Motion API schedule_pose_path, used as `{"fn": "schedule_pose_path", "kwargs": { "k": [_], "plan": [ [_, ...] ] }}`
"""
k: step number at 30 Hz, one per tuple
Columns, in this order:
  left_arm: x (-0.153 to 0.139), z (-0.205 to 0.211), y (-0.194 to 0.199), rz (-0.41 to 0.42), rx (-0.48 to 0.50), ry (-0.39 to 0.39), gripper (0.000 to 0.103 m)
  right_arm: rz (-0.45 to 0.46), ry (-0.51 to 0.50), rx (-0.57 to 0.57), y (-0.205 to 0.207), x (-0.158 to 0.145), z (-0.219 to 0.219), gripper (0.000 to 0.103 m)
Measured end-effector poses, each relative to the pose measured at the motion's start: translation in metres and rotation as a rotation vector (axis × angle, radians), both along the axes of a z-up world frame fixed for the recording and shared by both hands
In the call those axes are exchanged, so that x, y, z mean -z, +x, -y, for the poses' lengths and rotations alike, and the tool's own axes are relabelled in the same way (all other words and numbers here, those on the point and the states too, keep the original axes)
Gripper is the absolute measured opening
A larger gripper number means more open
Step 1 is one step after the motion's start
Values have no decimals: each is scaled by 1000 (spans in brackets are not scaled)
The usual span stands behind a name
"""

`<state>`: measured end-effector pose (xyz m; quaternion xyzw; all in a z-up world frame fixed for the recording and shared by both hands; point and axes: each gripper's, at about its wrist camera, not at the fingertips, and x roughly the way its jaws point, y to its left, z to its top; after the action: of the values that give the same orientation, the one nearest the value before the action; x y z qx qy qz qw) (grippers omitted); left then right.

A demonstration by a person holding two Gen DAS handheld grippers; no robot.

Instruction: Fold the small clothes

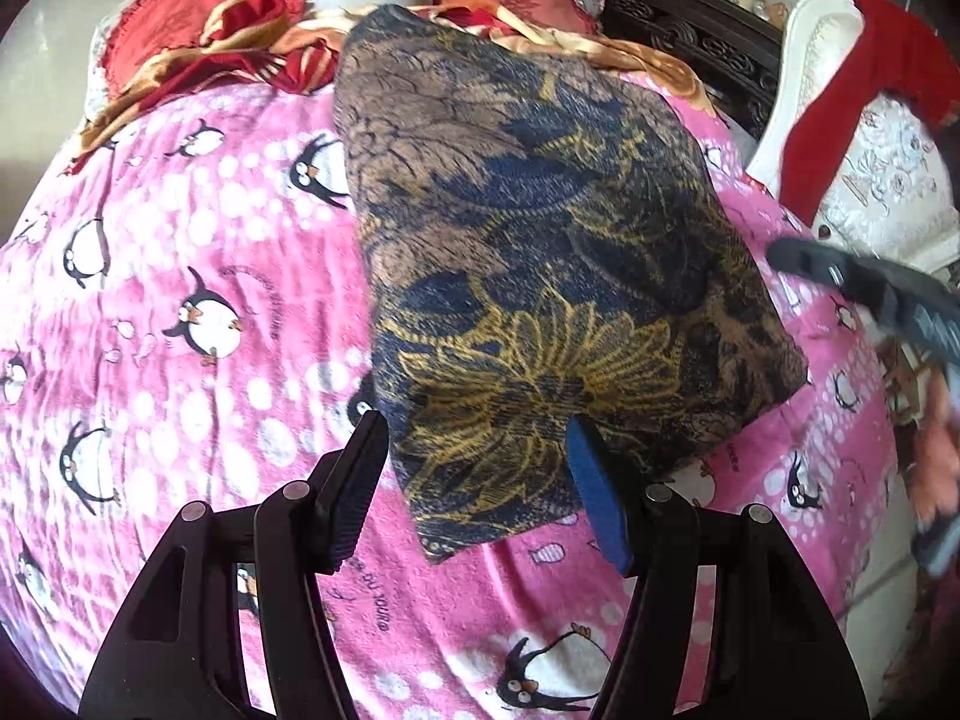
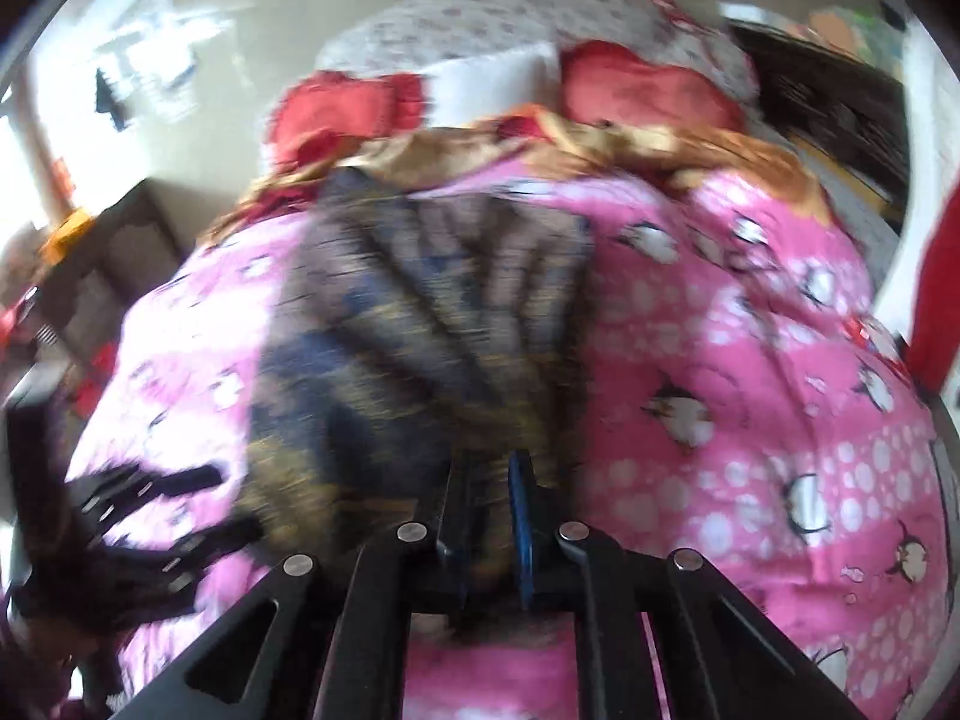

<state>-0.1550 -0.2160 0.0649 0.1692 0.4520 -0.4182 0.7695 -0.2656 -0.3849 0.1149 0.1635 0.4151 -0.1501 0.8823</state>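
Blue-brown patterned cloth (image 1: 540, 276) on bed; left gripper (image 1: 480, 480) tilted down, jaws wide astride its near edge; right gripper (image 2: 489, 516) tilted down, jaws nearly closed, pinching cloth.

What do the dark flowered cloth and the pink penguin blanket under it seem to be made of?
Dark flowered cloth: probably a soft knit or brushed fabric, matte; its navy, brown and yellow print looks fuzzy and it drapes limply. Pink penguin blanket: likely plush fleece; the surface looks napped and the white dots have soft edges. Neither fibre can be told for certain.
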Motion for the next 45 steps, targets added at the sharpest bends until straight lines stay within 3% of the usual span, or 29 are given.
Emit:
{"fn": "schedule_pose_path", "kwargs": {
  "k": [1,3,7,8,11,13,15,16,19,21,27,45],
  "plan": [
    [-1,0,0,3,-5,2,61,-6,-1,-24,0,0,-9,12],
    [-3,-1,1,6,-12,2,61,-22,6,-72,3,8,-23,25],
    [-3,1,2,18,-15,8,61,-164,-99,-21,2,47,-27,26],
    [-2,1,2,18,-17,7,61,-190,-83,-13,-2,59,-23,26],
    [-1,0,6,8,-23,7,61,-142,-35,-6,-13,52,-17,26],
    [0,1,10,0,-23,4,61,-97,-2,15,-18,41,-11,40],
    [-2,2,18,-15,-26,-22,61,10,21,65,-25,26,1,79],
    [-3,1,23,-27,-33,-42,61,50,24,84,-26,22,7,83],
    [-5,3,41,-89,-46,-87,62,75,34,83,-14,22,17,83],
    [-4,6,52,-120,-50,-110,68,79,46,83,-1,27,26,83],
    [3,20,77,-195,-50,-165,71,125,153,94,26,47,57,83],
    [15,61,86,-179,-23,-166,78,155,212,46,58,67,72,83]
  ]
}}
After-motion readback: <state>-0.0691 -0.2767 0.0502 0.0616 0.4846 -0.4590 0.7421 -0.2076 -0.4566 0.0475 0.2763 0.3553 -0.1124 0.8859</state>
